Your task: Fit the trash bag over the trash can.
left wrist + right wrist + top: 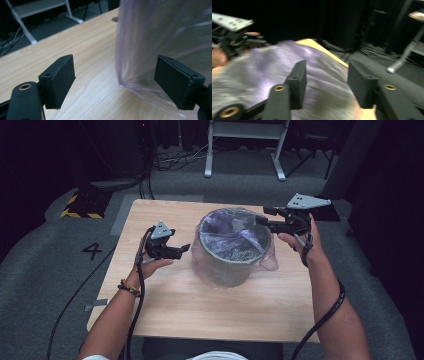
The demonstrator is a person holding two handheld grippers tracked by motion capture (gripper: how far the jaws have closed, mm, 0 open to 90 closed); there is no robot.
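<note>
A grey round bin (230, 267) stands mid-table, lined with a translucent purple plastic bag (235, 234) that drapes over its rim and down its sides. My left gripper (184, 251) hovers just left of the bin, open. In the left gripper view its jaws (115, 82) stand wide apart, and the bag's hanging side (162, 37) lies close in front of the right jaw. My right gripper (264, 216) is at the bin's far right rim, open. In the blurred right gripper view its jaws (327, 75) are spread over the bag (262, 72), with the left gripper (232, 32) beyond.
The light wooden table (165, 300) has bare surface in front of and left of the bin. Behind it are a white metal frame (245, 145), floor cables (175, 160) and a yellow-and-black striped base (80, 207). A "4" (92, 251) marks the grey floor.
</note>
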